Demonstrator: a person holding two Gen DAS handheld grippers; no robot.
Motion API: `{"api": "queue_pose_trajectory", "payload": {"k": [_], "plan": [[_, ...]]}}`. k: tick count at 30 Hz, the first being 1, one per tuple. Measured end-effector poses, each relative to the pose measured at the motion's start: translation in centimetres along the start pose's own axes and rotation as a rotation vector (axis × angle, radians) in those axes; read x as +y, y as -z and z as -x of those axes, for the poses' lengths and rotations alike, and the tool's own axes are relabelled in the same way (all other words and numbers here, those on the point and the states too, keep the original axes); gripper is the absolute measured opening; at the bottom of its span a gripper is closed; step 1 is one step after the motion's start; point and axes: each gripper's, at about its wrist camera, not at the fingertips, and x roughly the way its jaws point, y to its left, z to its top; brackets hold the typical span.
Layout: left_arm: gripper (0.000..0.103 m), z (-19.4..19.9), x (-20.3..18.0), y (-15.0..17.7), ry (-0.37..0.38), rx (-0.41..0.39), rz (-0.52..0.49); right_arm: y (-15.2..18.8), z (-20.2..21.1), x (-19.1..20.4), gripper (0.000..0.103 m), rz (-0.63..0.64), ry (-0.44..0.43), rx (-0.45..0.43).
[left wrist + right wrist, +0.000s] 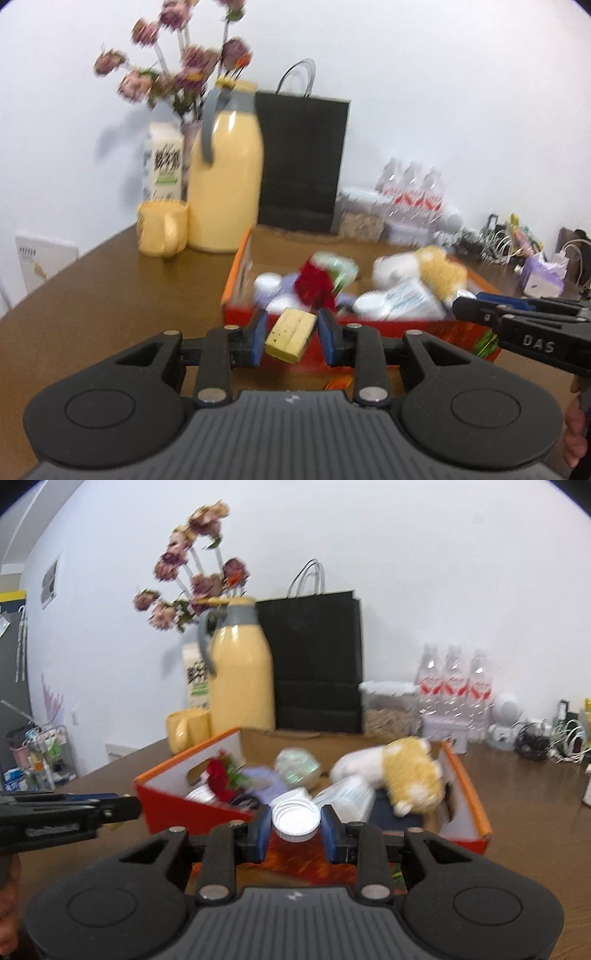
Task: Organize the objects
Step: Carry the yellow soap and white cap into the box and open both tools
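Each handheld tool is a matte black plastic two-finger gripper: the left gripper [290, 338] and the right gripper [296, 827] look alike. Both have a grey ribbed housing at the base, flanked by two rounded black lobes with shallow circular recesses. Black linkage bars carry round silver pivot screws, and the fingers end in blue pads [258, 338]. Seen from the side, one gripper bears raised letters reading "DAS". Bare skin of the person's hand shows at the frame edge.
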Motion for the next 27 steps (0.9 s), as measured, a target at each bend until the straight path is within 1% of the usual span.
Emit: {"api": "queue_pose_trajectory", "payload": {"k": [3,6,9,13,15,17,19,21,25,26,27], "plan": [[0.030,-0.5,-1.3,-1.6,0.020,-0.031,-0.020,-0.9,-0.3,-1.6,0.027,-0.009,0.039,-0.017],[0.030,-1.9,-2.7,-2.8,0.034,-0.050,-0.037,-1.8,-1.2,-3.1,0.027,-0.020,0.077,-0.026],[0.030,-4.2,-3.9,-3.9,0.040,-0.049,-0.037,-2.7,-2.6,-4.3,0.027,-0.021,0.098,-0.022],[0.030,-7.6,-4.9,-5.3,0.024,-0.048,-0.010,-3.3,-5.1,-4.9,0.027,-0.023,0.098,-0.017],[0.030,-9.3,-5.1,-5.3,0.002,-0.042,-0.012,-2.9,-6.0,-4.9,0.027,-0.027,0.093,-0.012],[0.030,-10.4,-5.1,-4.8,0.004,-0.008,-0.022,-2.3,-6.7,-4.9,0.027,-0.019,0.087,0.006],[0.030,-11.2,-5.0,-4.3,-0.004,0.020,-0.033,-1.9,-7.1,-4.9,0.027,-0.013,0.083,0.007],[0.030,-11.5,-4.9,-4.1,-0.006,0.030,-0.036,-1.7,-7.4,-4.8,0.027,-0.003,0.094,0.017],[0.031,-10.9,-5.3,-3.6,-0.023,0.008,-0.055,-1.5,-7.1,-4.5,0.027,0.011,0.108,0.013],[0.033,-10.7,-5.3,-3.4,-0.033,0.002,-0.059,-1.4,-7.0,-4.5,0.028,0.012,0.115,0.010],[0.039,-10.5,-5.4,-3.3,-0.038,-0.011,-0.064,-1.3,-6.9,-4.5,0.028,0.011,0.124,0.008]]}}
